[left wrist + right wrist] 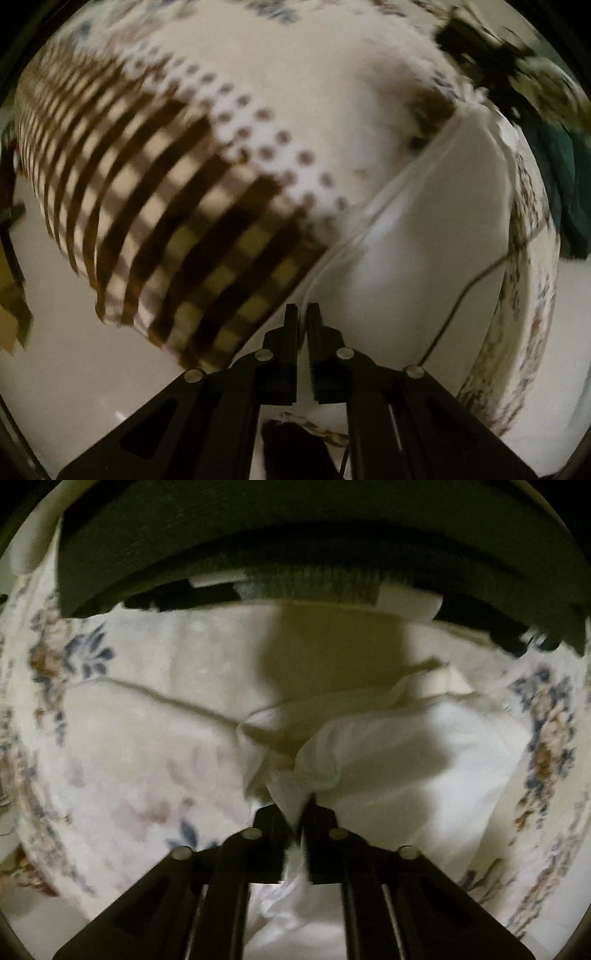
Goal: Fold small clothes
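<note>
Garment bunched between right hand-held gripper fingers.

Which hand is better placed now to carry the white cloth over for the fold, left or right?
Right. The right gripper already pinches the white cloth, bunched between its jaws. The left gripper is shut, apparently on a cloth edge.

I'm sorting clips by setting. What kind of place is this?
Probably a home room: a round table with a floral cloth, a checked garment lying on it, and a white garment pinched in the right gripper.
</note>
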A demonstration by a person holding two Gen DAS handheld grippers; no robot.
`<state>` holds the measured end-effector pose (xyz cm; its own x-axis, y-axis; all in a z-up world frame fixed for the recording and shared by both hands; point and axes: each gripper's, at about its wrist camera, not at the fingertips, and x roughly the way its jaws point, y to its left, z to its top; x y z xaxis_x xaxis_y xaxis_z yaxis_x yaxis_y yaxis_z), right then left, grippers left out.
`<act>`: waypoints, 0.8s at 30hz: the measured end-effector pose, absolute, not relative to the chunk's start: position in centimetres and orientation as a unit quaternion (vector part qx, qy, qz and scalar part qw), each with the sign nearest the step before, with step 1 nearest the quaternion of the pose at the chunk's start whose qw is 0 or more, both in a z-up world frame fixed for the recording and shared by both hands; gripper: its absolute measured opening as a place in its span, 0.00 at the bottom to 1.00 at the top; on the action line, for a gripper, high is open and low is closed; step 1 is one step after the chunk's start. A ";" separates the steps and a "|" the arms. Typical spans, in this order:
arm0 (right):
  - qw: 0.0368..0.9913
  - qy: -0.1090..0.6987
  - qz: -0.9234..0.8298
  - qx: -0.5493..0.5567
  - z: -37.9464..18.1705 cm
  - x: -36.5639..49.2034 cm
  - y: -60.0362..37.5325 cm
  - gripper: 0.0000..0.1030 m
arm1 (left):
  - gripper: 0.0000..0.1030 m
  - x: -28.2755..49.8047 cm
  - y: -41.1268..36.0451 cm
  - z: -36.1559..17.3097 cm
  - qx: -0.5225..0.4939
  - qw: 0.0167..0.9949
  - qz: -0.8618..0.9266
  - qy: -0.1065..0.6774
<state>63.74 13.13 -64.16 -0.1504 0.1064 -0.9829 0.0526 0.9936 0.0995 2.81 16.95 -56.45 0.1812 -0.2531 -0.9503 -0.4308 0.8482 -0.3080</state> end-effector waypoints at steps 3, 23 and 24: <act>0.645 0.754 0.059 0.108 -62.6 60.9 11.3 0.65 | 0.13 1.6 18.9 -56.5 -0.296 0.706 0.073 0.640; 0.430 0.817 0.102 0.371 -73.5 11.3 1.0 0.62 | 0.27 2.4 15.0 -58.5 -0.216 0.728 -0.022 0.650; 0.435 0.810 0.104 0.380 -73.6 10.7 1.0 0.46 | 0.06 2.5 14.9 -58.7 -0.215 0.727 -0.023 0.651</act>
